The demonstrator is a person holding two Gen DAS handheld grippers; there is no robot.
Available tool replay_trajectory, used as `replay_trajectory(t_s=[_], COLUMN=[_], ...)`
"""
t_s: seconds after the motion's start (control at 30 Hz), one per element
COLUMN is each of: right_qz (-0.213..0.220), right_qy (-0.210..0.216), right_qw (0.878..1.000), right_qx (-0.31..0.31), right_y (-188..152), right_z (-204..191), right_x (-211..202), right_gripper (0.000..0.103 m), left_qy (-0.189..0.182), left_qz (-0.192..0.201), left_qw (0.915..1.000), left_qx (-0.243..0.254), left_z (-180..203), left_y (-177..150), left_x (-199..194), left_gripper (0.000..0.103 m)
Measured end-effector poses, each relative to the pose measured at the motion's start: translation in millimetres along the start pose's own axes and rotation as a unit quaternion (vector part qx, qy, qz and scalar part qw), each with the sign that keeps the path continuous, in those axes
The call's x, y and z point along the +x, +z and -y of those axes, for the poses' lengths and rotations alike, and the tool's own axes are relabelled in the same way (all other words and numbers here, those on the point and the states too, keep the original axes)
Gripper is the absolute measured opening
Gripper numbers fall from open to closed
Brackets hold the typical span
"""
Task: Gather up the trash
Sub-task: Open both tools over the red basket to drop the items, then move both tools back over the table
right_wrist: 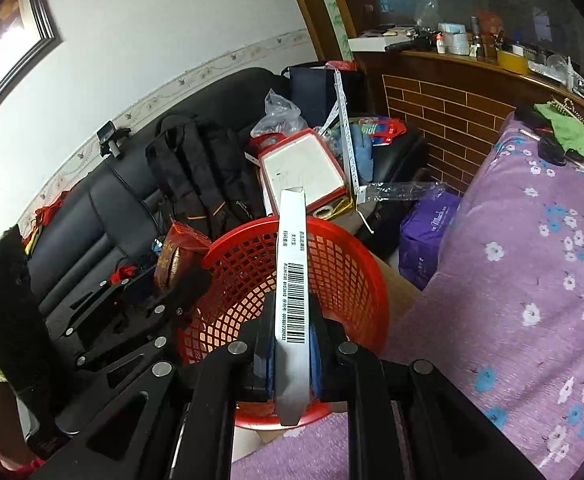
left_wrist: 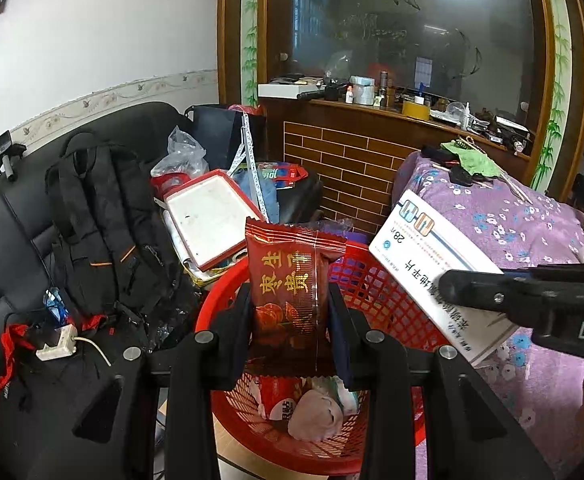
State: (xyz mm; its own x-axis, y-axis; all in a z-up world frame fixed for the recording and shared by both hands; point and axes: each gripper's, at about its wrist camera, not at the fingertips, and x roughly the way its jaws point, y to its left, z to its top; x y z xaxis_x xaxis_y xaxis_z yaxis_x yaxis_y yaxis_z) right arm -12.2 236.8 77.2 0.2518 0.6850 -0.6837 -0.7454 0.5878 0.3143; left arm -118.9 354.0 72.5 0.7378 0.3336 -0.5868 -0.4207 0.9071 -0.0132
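Observation:
A red mesh basket [left_wrist: 376, 300] [right_wrist: 332, 264] stands on the floor between a black sofa and a purple flowered bed. My left gripper [left_wrist: 289, 300] is shut on a dark red snack packet [left_wrist: 292, 276] [right_wrist: 173, 258], held upright over the basket's near rim. My right gripper [right_wrist: 292, 320] is shut on a flat white medicine box [right_wrist: 292, 280] [left_wrist: 432, 264] with a barcode on its edge, held above the basket. Crumpled wrappers [left_wrist: 312, 412] lie in the basket's bottom. From the right wrist view, the left gripper [right_wrist: 147, 300] sits at the basket's left side.
A black backpack [left_wrist: 103, 224], a white power strip [left_wrist: 57, 344] and a red-rimmed white box lid [left_wrist: 211, 216] lie on the sofa. A purple bag [right_wrist: 428, 228] sits on the floor by the bed [right_wrist: 532, 260]. A cluttered wooden counter [left_wrist: 392, 108] stands behind.

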Motion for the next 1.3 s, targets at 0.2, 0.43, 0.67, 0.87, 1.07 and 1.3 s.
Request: replay_trajectory(t_s=[0.2,0.43,0.67,0.87,1.07,1.3], right_qz=[-0.006,0.017,0.034,0.058,0.091,0.114], right_qy=[-0.005,-0.007,-0.036,-0.057,-0.092,-0.133], right_qw=[1.000,1.000,0.998,0.994,0.986,0.970], right_qx=[0.010,0.021,0.037,0.072,0.105,0.168], right_y=[5.1,4.2,-18.5,-43.1,-70.7,-104.1], right_z=[1.9,13.3,44.9,83.3,126.8,197.4], right_x=[14.7,-6.4,-50.1,-96.0,-149.1,-205.3], right_gripper=[0.019,0.026,0.035,0.035,0.035,0.035], left_qy=[-0.001,0.002,-0.035,-0.083,-0.137,-0.194], left_qz=[-0.006,0.018,0.026,0.032,0.018,-0.006], left_qw=[1.0000,0.9998,0.9985,0.9927,0.9822,0.9626], left_qx=[-0.002,-0.005,0.034,0.082,0.128,0.189], left_z=[-3.3,-3.6,45.3,106.0,172.4,261.5], left_y=[-0.3,2.8,5.0,5.6,2.9,-1.4], left_x=[5.5,-6.9,-24.1,-44.7,-58.4,-67.0], left_gripper=[0.048,0.083,0.083,0.083,0.083,0.083])
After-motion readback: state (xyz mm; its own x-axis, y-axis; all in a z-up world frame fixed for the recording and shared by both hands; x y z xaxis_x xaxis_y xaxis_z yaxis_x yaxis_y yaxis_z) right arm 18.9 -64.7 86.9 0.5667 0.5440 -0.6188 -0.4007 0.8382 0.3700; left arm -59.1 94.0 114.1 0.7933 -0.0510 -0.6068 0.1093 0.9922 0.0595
